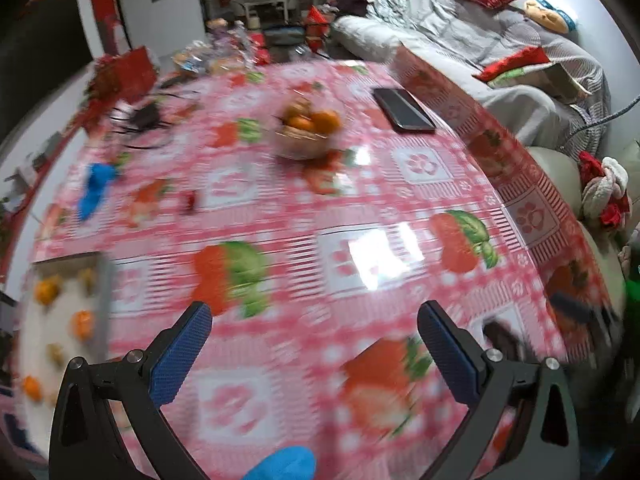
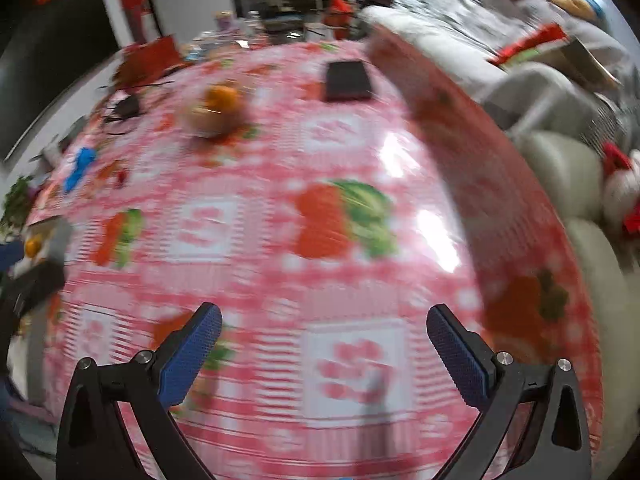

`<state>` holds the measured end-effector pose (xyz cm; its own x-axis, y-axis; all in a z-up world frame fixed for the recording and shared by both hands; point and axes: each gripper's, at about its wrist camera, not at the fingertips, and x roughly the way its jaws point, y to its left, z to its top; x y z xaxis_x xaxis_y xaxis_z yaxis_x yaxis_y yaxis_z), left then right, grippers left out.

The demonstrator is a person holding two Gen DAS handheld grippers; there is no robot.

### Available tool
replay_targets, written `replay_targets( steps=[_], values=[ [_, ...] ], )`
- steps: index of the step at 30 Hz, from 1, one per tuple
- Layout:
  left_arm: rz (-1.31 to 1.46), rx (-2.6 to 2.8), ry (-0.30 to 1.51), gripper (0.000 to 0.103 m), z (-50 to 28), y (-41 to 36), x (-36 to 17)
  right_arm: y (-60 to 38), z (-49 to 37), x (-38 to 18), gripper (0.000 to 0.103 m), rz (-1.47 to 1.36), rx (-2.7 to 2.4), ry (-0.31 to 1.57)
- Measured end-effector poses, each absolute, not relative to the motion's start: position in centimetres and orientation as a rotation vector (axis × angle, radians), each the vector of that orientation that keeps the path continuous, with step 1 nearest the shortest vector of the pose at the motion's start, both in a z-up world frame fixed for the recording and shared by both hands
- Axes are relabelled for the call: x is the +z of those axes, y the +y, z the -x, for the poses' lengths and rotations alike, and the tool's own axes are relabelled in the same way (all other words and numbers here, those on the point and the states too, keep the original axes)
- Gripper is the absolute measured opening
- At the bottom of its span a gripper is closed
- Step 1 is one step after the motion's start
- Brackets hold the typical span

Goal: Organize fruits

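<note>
A pale bowl (image 1: 302, 142) piled with oranges (image 1: 316, 120) stands mid-table, far ahead of my left gripper (image 1: 314, 312), which is open and empty above the pink strawberry-print tablecloth (image 1: 360, 208). At the left edge a white tray (image 1: 60, 320) holds several small oranges (image 1: 82, 323). In the right wrist view the same bowl (image 2: 204, 120) with an orange (image 2: 222, 98) on top sits far ahead to the left. My right gripper (image 2: 324, 316) is open over the cloth with nothing between its fingers. An orange (image 2: 33, 246) shows at that view's left edge. Both views are blurred.
A black phone (image 1: 404, 110) lies at the table's far right, seen too as a phone (image 2: 347, 80). A blue object (image 1: 94, 190), black cables (image 1: 144, 118) and red packages (image 1: 124, 72) crowd the far left. A covered sofa (image 1: 500, 52) runs along the right.
</note>
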<state>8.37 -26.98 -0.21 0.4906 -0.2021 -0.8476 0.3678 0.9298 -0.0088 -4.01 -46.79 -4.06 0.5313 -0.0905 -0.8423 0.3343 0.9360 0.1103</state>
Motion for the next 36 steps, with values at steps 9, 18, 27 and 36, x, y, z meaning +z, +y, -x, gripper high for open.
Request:
replay_targets(
  steps=[9, 18, 27, 36],
  values=[
    [-0.184, -0.294, 0.987, 0.103, -11.3, -34.8, -7.0, -49.1, 7.5, -8.3, 0.103, -0.191, -0.297, 0.973],
    [-0.159, -0.327, 0.941, 0.103, -12.4, -36.9, -7.3, -48.9, 8.2, -8.7, 0.103, -0.184, -0.294, 0.921],
    [-0.168, -0.322, 0.943, 0.103, -12.6, -37.4, -8.0, -48.8, 8.3, -8.8, 0.103, -0.179, -0.3, 0.899],
    [-0.168, -0.323, 0.943, 0.103, -12.6, -37.4, -8.0, -48.8, 8.0, -8.4, 0.103, -0.19, -0.326, 0.915]
  ],
)
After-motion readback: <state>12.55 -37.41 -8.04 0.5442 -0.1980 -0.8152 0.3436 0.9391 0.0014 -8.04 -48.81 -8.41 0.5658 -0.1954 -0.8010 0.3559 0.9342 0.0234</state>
